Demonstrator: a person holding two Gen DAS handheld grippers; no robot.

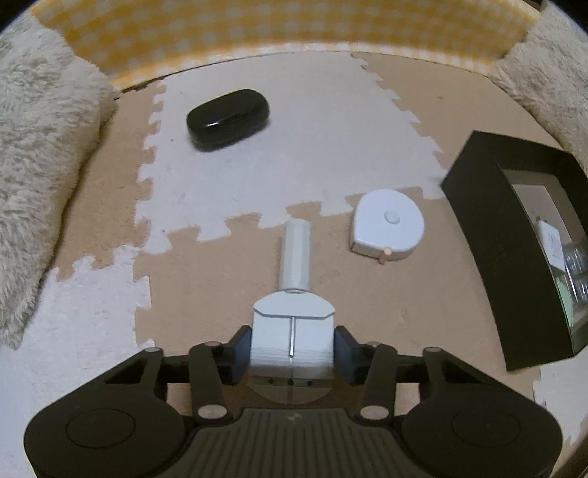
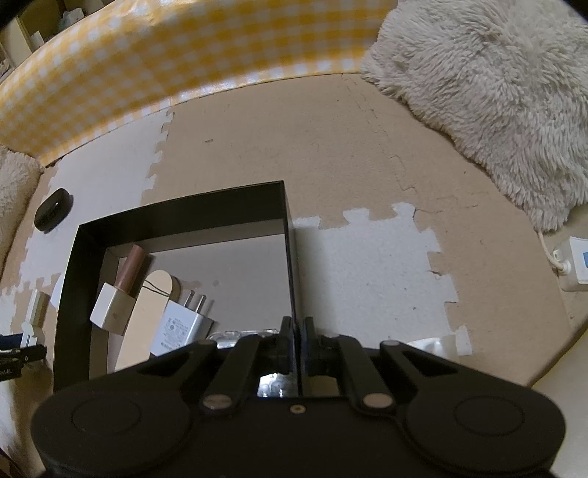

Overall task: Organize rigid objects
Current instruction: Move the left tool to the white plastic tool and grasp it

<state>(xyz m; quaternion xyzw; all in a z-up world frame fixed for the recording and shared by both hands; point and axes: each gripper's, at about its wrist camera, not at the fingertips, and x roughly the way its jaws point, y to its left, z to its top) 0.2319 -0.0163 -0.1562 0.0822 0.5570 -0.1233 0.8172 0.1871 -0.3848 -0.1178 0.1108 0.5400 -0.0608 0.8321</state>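
Observation:
My left gripper (image 1: 293, 340) is shut on the square white base of a white bottle-like object (image 1: 295, 257), whose tube points away over the foam mat. A white round tape measure (image 1: 387, 225) lies just right of it, and a black oval case (image 1: 228, 118) lies farther back left. My right gripper (image 2: 297, 340) is shut on the right wall of the black box (image 2: 176, 213). The box holds a white-based lipstick (image 2: 117, 294), a beige rounded piece (image 2: 152, 305) and a white charger plug (image 2: 182, 323). The box also shows in the left wrist view (image 1: 488, 235).
A yellow checked wall (image 1: 279, 33) borders the mat at the back. Fluffy cream rugs lie at the left (image 1: 33, 154) and at the right (image 2: 488, 95). A white power adapter with cable (image 2: 573, 264) sits at the far right edge.

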